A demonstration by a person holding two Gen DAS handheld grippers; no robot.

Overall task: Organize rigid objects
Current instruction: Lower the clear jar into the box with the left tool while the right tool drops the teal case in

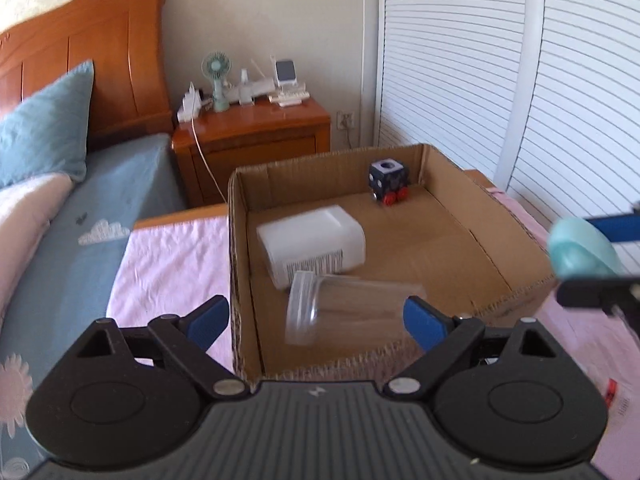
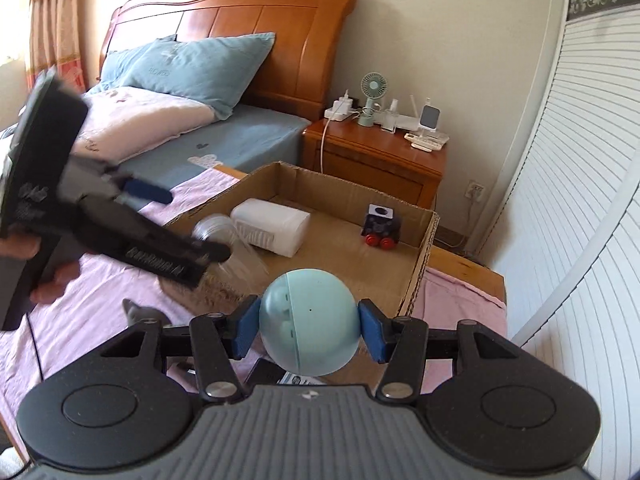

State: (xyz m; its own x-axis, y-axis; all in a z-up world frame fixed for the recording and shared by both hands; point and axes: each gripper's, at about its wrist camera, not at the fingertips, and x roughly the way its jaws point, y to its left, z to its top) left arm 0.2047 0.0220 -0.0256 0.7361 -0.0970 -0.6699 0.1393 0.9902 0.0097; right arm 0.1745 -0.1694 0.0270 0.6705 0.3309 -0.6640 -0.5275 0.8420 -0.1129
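Nearest the left wrist camera, the left gripper [image 1: 316,316] is seen with its two blue-padded fingers [image 1: 424,322] spread wide over the near wall of an open brown cardboard box [image 1: 496,216]. Between the fingers a clear plastic cup [image 1: 344,304] is seen, blurred and tipped on its side, with its rim towards the left; neither pad is seen pressing on it, and whether it rests on the box floor cannot be told. Just behind the cup, a white rectangular box with a printed barcode [image 1: 312,244] lies on the cardboard floor. In the far corner a small dark cube-shaped toy on red wheels [image 1: 388,182] stands upright. The cardboard box is set on a pink cloth [image 1: 168,256]. At the right edge, a pale blue plastic ball [image 1: 580,248] is seen held beside the box.

From the right wrist camera, the right gripper [image 2: 310,332] is seen pinching the pale blue plastic ball [image 2: 310,320] between its blue pads, above the near edge of the cardboard box [image 2: 428,248]. To the left, the left gripper [image 2: 192,216] is held in a person's hand [image 2: 44,272], reaching over the box's left side, with the clear cup [image 2: 236,248] blurred beside it. The white box [image 2: 272,226] and the wheeled toy [image 2: 382,226] are seen inside the cardboard box.
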